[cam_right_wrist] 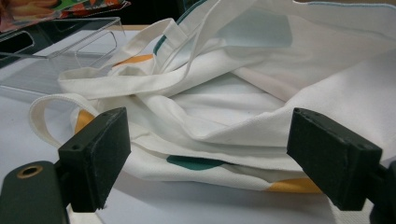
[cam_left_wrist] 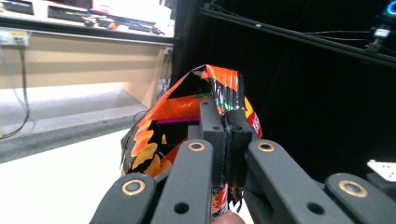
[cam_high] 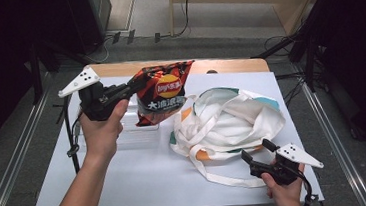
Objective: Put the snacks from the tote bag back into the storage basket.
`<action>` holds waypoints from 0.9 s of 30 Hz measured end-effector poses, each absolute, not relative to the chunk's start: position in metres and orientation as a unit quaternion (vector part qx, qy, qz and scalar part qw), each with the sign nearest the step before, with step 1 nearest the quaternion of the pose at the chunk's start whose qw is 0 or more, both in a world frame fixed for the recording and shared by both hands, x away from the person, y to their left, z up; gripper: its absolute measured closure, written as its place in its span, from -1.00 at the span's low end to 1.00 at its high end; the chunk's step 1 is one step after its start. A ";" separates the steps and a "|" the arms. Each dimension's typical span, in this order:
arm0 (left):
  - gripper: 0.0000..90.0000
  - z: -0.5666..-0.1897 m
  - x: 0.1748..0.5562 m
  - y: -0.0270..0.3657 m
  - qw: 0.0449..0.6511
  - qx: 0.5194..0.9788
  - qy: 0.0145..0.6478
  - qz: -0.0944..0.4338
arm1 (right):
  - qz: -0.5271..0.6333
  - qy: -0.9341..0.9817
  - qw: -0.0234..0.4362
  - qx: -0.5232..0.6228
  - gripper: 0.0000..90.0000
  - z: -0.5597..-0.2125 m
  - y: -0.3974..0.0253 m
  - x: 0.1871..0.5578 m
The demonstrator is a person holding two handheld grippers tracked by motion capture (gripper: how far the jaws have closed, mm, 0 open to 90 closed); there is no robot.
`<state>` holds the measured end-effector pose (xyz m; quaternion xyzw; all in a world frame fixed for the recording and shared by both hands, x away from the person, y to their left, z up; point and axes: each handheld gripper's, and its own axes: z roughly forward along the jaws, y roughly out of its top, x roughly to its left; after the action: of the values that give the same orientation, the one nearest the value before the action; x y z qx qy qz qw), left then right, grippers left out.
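A red and black chip bag [cam_high: 164,90] hangs above the table, pinched at its top left corner by my left gripper [cam_high: 130,89]. In the left gripper view the jaws are shut on the crinkled edge of the chip bag [cam_left_wrist: 187,112]. A white tote bag [cam_high: 228,121] with orange and teal patches lies crumpled at the table's middle right, its straps loose. My right gripper [cam_high: 257,150] sits low at the tote's near edge, open. In the right gripper view its pads [cam_right_wrist: 98,156] stand wide apart in front of the tote bag [cam_right_wrist: 243,107].
A clear plastic tray [cam_high: 135,129] lies on the white table [cam_high: 128,183] under the chip bag; the clear plastic tray [cam_right_wrist: 60,51] also sits left of the tote. Metal rails run along both table sides. Dark curtains surround the area.
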<state>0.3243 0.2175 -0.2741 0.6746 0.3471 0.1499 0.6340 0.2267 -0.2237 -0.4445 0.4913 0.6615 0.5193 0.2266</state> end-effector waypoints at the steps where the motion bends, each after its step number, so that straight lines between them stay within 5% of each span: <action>1: 1.00 -0.274 0.325 0.221 0.633 0.674 0.350 0.153 | 0.520 0.661 0.226 0.491 -0.70 -0.444 -0.224 0.226; 27: 1.00 -0.300 0.343 0.290 0.610 0.650 0.416 0.179 | 0.518 0.666 0.215 0.492 -0.69 -0.448 -0.224 0.226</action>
<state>0.3428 0.2896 -0.2995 0.6502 0.4162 0.1786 0.6100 0.2265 -0.2241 -0.4476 0.4919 0.6662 0.5177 0.2150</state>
